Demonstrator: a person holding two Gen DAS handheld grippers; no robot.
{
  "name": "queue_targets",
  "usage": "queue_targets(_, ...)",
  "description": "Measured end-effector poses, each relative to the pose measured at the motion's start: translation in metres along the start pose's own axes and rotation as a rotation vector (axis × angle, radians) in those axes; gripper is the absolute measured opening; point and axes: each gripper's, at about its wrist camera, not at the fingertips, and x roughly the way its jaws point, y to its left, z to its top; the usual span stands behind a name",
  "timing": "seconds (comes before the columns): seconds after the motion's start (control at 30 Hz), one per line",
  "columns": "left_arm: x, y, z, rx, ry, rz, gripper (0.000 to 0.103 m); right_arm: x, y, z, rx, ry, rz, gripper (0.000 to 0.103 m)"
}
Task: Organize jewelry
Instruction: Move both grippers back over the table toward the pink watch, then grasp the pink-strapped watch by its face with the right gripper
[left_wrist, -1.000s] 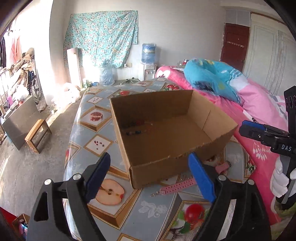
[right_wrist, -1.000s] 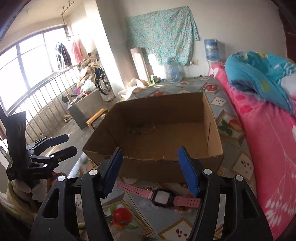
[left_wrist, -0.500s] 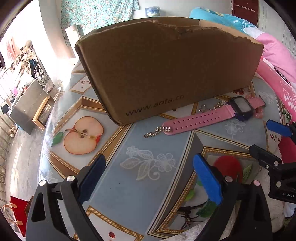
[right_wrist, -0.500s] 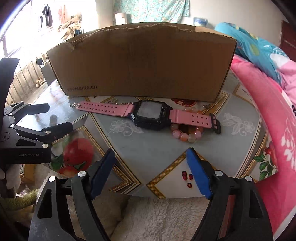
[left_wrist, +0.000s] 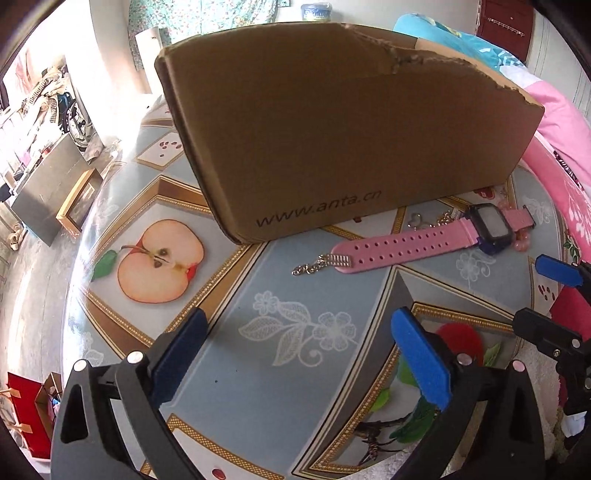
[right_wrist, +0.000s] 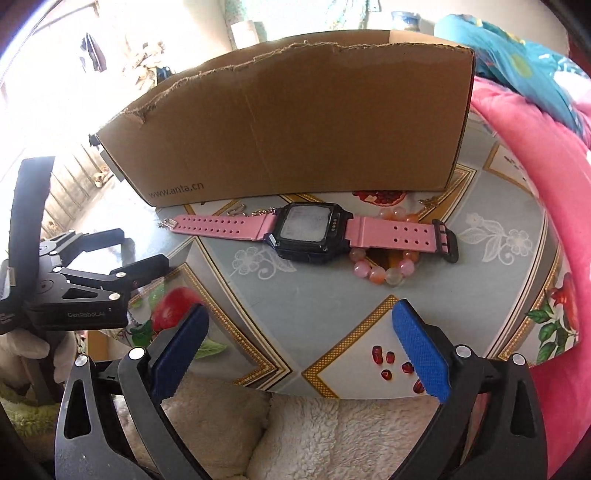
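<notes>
With both the left gripper and the right gripper spread wide and empty, having just been opening, the watch lies just before the box, so straddle its strap squarely before pinching.

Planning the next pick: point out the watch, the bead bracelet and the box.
watch (right_wrist: 308, 230): right wrist view, on its screen.
bead bracelet (right_wrist: 376, 274): right wrist view, on a front bead.
box (left_wrist: 332, 140): left wrist view, on its near wall.
</notes>
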Motion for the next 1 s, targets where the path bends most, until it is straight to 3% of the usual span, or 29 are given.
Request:
queue_targets(0.13,0.001,-0.001,0.003,-0.009,0.005,0.002,0.099,-0.015,-0.006,0.008,-0.037,-0.069,0.026,0.093)
queue_targets(0.27,0.004,0.003,0.007,-0.014,0.002,0.002,0.099,-0.030,0.001,0.020,-0.127,-0.160,0.035,0.075)
queue_targets(0.37,0.003,0.003,0.002,-0.013,-0.013,0.002,0.099,-0.022,0.009,0.033,-0.196,-0.155,0.050,0.062)
queue_targets(0.47,0.001,0.001,0.000,-0.006,-0.024,0.000,0.099,-0.010,0.012,0.038,-0.282,-0.138,0.033,0.060)
queue_targets(0.67,-0.001,0.003,-0.008,0.006,-0.067,-0.015,0.099,0.002,0.018,0.031,-0.453,-0.074,0.008,0.060)
queue_targets(1.0,-0.005,0.001,-0.016,0.023,-0.138,-0.028,0.099,0.044,0.024,0.038,-0.608,0.202,0.014,0.060)
